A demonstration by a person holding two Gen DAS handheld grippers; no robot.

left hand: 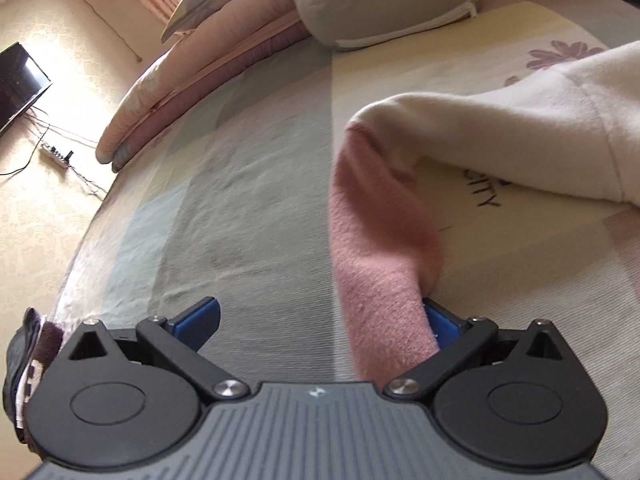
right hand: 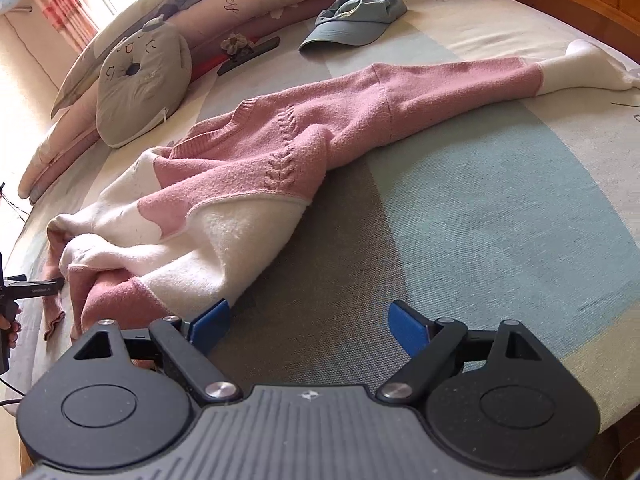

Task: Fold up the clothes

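A pink-and-white knitted sweater [right hand: 248, 168] lay ahead-left of the right gripper [right hand: 310, 326], whose jaws stood apart. The left gripper [left hand: 320, 320] also gaped, the sweater's pink sleeve [left hand: 380, 264] touching its right finger.

Pink sleeve [left hand: 380, 248] between spread jaws

the sweater [right hand: 256, 168] lies on the bed [right hand: 480, 220], ahead and left of the right gripper [right hand: 308, 324]. beyond it, a cushion [right hand: 140, 80] to the left, a cap [right hand: 352, 16] to the right. one sleeve [left hand: 380, 248] touches the left gripper's [left hand: 320, 320] right finger.
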